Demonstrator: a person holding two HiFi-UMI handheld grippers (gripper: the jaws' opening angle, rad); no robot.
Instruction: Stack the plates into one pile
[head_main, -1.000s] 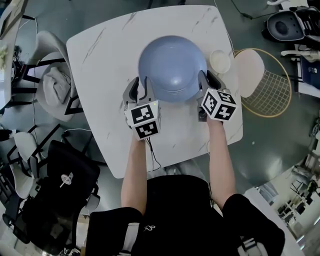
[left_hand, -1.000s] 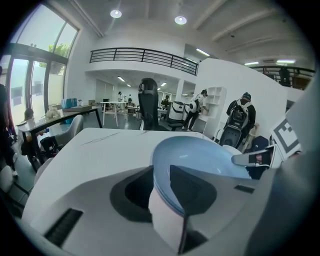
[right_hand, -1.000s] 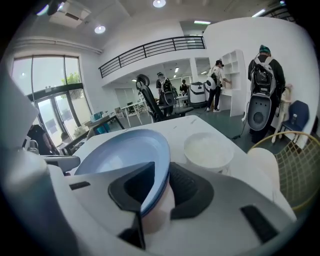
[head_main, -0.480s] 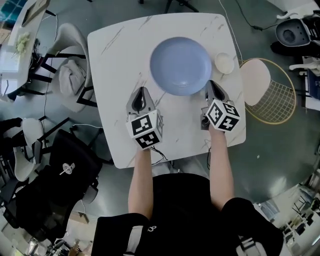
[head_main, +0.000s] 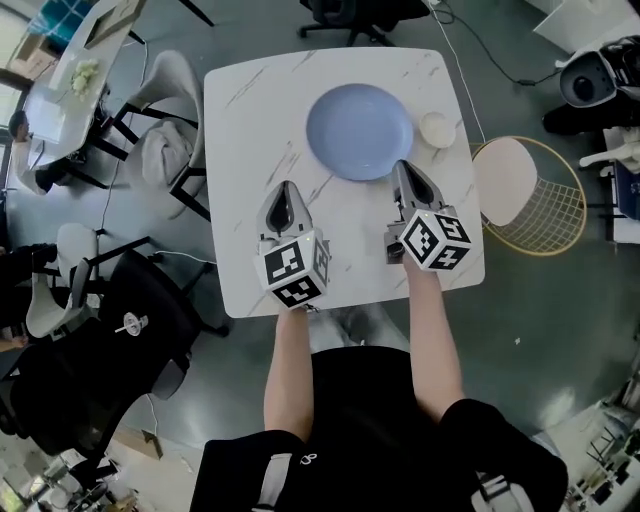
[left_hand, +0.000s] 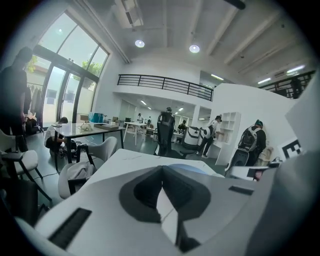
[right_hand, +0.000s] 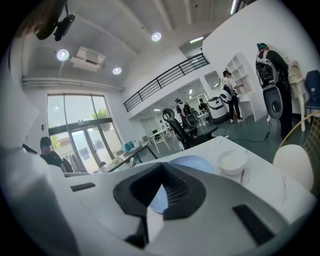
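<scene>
Desk (head_main: 240, 110): white marble, blue plate (head_main: 359, 131) beside small white bowl (head_main: 437, 129).
Your left gripper (head_main: 283, 192): fingers pressed together, empty.
Your right gripper (head_main: 403, 172): likewise.

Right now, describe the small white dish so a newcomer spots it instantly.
Find the white marble table in the head view. Near its far right corner, beside the big blue plate, sits the small white dish. It is the only white, far smaller round piece on the table.

White marble table (head_main: 250, 120), dark polished floor (head_main: 560, 290), tall windows (left_hand: 65, 85), mezzanine railing (left_hand: 160, 85), ceiling spotlights (left_hand: 194, 48)
</scene>
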